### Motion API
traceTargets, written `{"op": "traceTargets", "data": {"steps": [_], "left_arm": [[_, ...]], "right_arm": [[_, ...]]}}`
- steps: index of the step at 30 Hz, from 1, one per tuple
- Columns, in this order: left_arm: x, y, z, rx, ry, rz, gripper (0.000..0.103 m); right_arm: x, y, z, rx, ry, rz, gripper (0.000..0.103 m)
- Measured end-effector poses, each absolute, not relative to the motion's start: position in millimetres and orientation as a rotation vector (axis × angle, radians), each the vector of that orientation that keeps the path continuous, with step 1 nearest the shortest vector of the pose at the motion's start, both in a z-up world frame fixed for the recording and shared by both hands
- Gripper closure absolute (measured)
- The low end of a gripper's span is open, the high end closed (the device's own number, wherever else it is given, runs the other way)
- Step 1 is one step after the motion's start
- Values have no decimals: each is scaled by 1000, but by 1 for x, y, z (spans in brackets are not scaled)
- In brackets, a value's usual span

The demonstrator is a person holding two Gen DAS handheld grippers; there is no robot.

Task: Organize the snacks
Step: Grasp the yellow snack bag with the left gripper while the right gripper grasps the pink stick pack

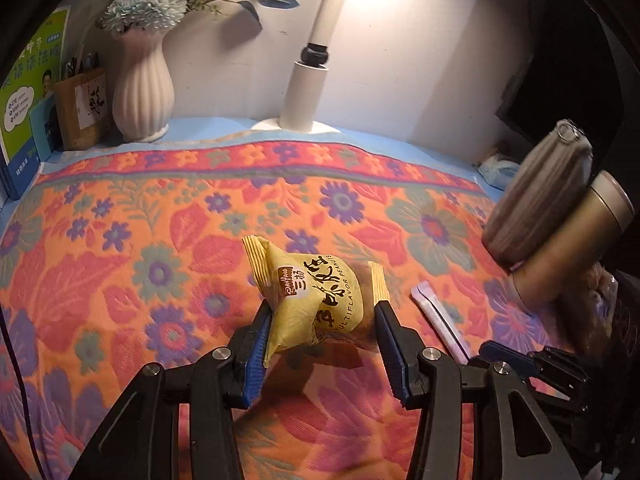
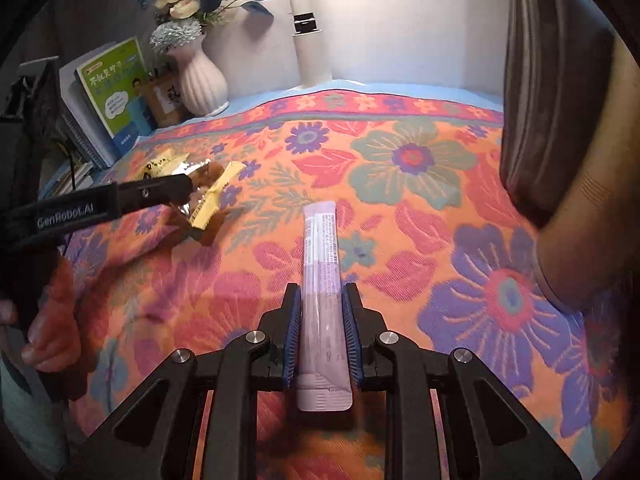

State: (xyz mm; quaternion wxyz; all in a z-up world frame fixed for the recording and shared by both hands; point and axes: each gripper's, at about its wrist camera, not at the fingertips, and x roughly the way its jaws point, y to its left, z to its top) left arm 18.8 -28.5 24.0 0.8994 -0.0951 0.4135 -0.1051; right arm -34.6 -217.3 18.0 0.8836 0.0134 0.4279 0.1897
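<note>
A yellow peanut packet (image 1: 316, 300) is tilted up off the floral cloth between the fingers of my left gripper (image 1: 322, 316); the left pad touches it and the right pad stands just beside it. The packet also shows in the right wrist view (image 2: 204, 196) under the left gripper's arm. A pale purple snack stick (image 2: 322, 292) lies lengthwise between the pads of my right gripper (image 2: 320, 304), which press on its sides. The stick also shows in the left wrist view (image 1: 440, 320).
Two brown cylindrical flasks (image 1: 540, 196) stand at the right edge. A white ribbed vase (image 1: 142, 88), a wooden pen holder (image 1: 82, 108), books (image 2: 116, 88) and a white lamp base (image 1: 304, 96) line the back wall. The floral cloth (image 1: 160, 240) covers the table.
</note>
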Motion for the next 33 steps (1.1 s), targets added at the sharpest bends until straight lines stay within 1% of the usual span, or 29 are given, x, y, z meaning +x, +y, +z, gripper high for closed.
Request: {"op": "traceTargets", "data": {"steps": [3,5,6,7,8,10,16,19,21,22,23,24,25,29,33], "left_arm": [[4,-45,20,-177,848,-210,55],[-1,-50,14,-159,838,-185,55],[-1,-49,10,-156,836,-177,55],[-1,-47,3,-161,843,-165,54],[0,-43,1,-180,848,-166,54],[0,-35,5,-221,814,-178,54],[1,-17,1,-347,818,-195,54],[1,-13,-1,-385,823,-205,54],[1,-12,-1,-394,824,-208,54],[1,-12,-2,-397,826,-206,51],[1,-13,-2,-400,828,-204,45],[2,-12,-3,-413,836,-211,43],[3,-11,-3,-424,836,-226,40],[4,-6,-4,-460,839,-245,40],[4,-4,-5,-481,842,-250,40]], "right_arm": [[-39,-224,10,45,915,421,82],[-44,-229,8,75,912,450,72],[-46,-229,8,80,905,466,69],[-48,-229,8,80,903,477,62],[-49,-229,8,79,902,485,57],[-47,-225,7,60,899,479,56],[-27,-214,14,-10,947,452,55],[-11,-211,18,-55,923,423,55],[-5,-211,12,-50,919,435,55],[-3,-210,4,-43,946,449,52],[-4,-209,5,-55,932,448,49],[-6,-206,7,-65,924,463,43],[-7,-203,5,-75,933,482,28],[-10,-192,3,-153,931,453,26],[-10,-194,3,-138,931,458,26]]}}
